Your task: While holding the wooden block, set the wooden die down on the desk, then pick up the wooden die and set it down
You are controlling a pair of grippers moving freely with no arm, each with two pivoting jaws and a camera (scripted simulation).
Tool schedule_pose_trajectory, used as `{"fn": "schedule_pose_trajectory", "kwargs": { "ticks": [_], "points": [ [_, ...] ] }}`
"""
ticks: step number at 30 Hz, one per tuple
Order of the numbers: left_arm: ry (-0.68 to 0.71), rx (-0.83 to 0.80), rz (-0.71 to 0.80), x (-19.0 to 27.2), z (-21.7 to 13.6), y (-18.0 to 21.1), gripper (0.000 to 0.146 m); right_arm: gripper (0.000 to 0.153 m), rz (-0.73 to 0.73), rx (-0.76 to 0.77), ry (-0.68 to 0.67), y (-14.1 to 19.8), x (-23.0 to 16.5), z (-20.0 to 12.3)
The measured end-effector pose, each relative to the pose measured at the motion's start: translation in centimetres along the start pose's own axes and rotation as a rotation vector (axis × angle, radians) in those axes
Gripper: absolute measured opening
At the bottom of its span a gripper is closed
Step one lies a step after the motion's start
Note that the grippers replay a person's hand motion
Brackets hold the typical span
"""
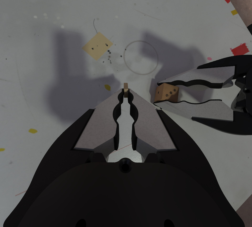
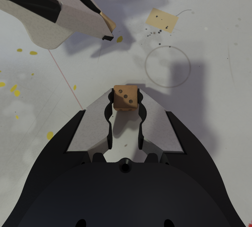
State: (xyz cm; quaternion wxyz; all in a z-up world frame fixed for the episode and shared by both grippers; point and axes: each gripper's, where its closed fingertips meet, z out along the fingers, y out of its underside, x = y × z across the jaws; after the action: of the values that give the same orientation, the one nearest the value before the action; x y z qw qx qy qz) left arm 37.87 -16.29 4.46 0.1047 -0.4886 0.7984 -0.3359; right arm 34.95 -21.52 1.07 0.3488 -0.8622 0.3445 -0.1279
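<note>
My left gripper [image 1: 125,91] is shut on a thin wooden block [image 1: 125,86], which sticks out past the fingertips above the white desk [image 1: 54,97]. My right gripper [image 2: 125,92] is shut on a wooden die [image 2: 125,97] whose three-dot face points at the camera. The die's shadow falls on the desk below it, so it seems slightly lifted. In the left wrist view the right gripper [image 1: 156,93] comes in from the right with the die [image 1: 166,94] beside my left fingertips. In the right wrist view the left gripper [image 2: 110,31] and block [image 2: 109,21] are at the upper left.
A tan paper square [image 1: 97,46] and a pencilled circle [image 1: 140,57] lie on the desk beyond the grippers. Red tape pieces [image 1: 240,49] mark the right side near the desk edge [image 1: 234,6]. Yellow paint spots [image 2: 15,89] dot the left.
</note>
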Motion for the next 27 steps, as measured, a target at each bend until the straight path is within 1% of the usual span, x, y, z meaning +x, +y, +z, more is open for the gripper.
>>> {"fn": "schedule_pose_trajectory", "kwargs": {
  "ticks": [3,7,9,12,15,19,23,27],
  "points": [
    [0.001,0.001,-0.001,0.0,0.0,0.0,0.004,0.034,0.040,0.010,-0.035,-0.1,0.0,0.0],
    [0.001,0.003,-0.001,0.0,0.0,0.0,0.004,0.034,-0.010,-0.010,-0.010,0.0,0.0,0.0],
    [0.001,0.003,-0.003,-0.1,-0.1,0.0,0.004,0.034,-0.014,0.014,-0.007,-0.3,0.0,-0.4],
    [-0.001,0.004,-0.004,-0.1,-0.1,0.0,0.004,0.034,0.021,0.022,0.001,-0.3,0.9,-0.9],
    [0.002,0.001,0.000,-0.1,-0.1,0.0,0.004,0.034,0.042,0.018,-0.011,-0.3,1.3,-0.5],
    [0.003,-0.002,0.002,0.1,0.0,0.0,0.004,0.034,0.006,-0.010,-0.004,-0.1,0.9,0.1],
    [-0.001,-0.006,0.001,0.0,0.0,0.0,0.004,0.034,-0.032,-0.004,0.045,-0.1,0.9,0.1],
    [0.000,-0.006,-0.003,0.0,0.0,0.0,0.004,0.034,-0.044,-0.018,0.059,-0.3,0.9,0.0]
  ]
}}
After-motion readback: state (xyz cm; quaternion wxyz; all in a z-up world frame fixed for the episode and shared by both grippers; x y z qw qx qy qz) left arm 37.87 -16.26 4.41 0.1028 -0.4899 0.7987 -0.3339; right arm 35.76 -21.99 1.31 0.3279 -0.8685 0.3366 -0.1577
